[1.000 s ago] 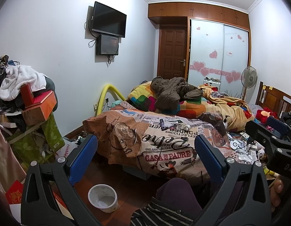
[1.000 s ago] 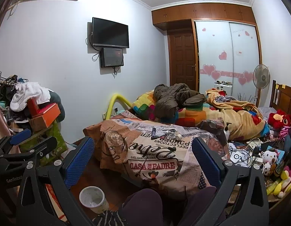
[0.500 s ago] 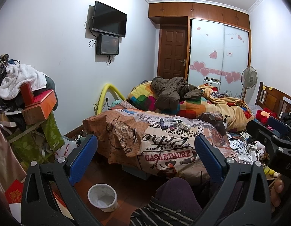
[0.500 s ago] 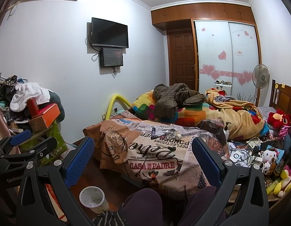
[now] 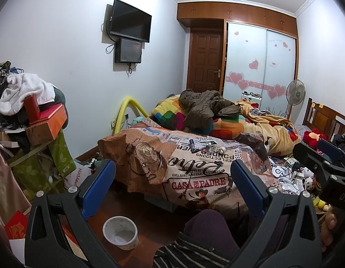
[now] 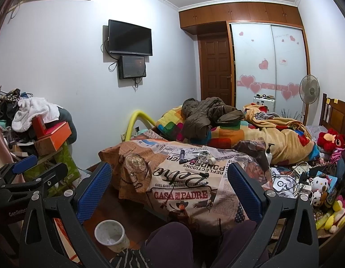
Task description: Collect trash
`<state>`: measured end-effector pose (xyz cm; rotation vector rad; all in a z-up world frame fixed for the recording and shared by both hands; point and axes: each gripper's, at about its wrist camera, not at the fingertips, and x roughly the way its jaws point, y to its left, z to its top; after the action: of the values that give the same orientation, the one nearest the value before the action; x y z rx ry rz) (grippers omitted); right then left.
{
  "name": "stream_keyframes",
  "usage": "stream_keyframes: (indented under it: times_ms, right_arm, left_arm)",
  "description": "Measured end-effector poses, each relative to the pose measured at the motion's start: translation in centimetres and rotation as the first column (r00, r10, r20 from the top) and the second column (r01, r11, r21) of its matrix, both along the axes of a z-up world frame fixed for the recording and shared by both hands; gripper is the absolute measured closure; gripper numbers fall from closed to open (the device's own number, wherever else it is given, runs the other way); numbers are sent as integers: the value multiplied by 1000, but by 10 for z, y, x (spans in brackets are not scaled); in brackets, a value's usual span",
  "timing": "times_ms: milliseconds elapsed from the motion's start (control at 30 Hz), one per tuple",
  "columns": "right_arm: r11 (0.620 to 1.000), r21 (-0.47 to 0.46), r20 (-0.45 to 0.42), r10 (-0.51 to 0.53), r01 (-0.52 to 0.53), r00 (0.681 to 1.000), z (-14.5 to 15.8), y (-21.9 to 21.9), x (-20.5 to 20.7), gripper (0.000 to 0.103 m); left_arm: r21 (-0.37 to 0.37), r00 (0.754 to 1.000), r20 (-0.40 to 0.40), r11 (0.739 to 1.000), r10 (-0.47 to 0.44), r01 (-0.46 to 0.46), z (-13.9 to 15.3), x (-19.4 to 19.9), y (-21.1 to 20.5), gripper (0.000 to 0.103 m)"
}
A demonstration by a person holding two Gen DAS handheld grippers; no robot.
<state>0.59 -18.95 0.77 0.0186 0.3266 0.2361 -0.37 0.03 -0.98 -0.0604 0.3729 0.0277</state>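
Trash cup (image 5: 120,232): white, empty, upright on floor beside bed (image 5: 194,174), near knee. Likely light, thin-walled, crushable; best pinched at rim. Left gripper (image 5: 172,186) and right gripper (image 6: 169,186) both spread wide, holding nothing. Toy clutter (image 6: 322,192) fuller in right view only.

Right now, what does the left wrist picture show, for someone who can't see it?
The open left hand-held gripper points across a messy bedroom at a bed with a newspaper-print cover. A white cup stands on the floor below; a television hangs on the wall.
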Motion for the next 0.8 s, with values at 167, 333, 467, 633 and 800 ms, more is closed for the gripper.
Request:
stream_keyframes:
  times_ms: [167,333,467,633,800]
  right_arm:
    - [1000,0,0,0,0,1000,0,1,1,0]
    - [1000,0,0,0,0,1000,0,1,1,0]
    - [1000,0,0,0,0,1000,0,1,1,0]
    - [1000,5,-5,1,-1,1000,-1,1,1,0]
    - [1000,11,-23,2,-2,1000,-5,3,7,0]
  left_arm:
    - [0,1000,-1,1000,0,0,0,0,1,0]
    - [-6,1000,-2,1000,-3,3,1,1,2,0]
    - [-8,1000,-3,1000,-4,4,0,1,2,0]
    - [-10,1000,-4,1000,-4,4,0,1,1,0]
    - [-15,1000,-15,1000,-5,5,-6,6,-5,0]
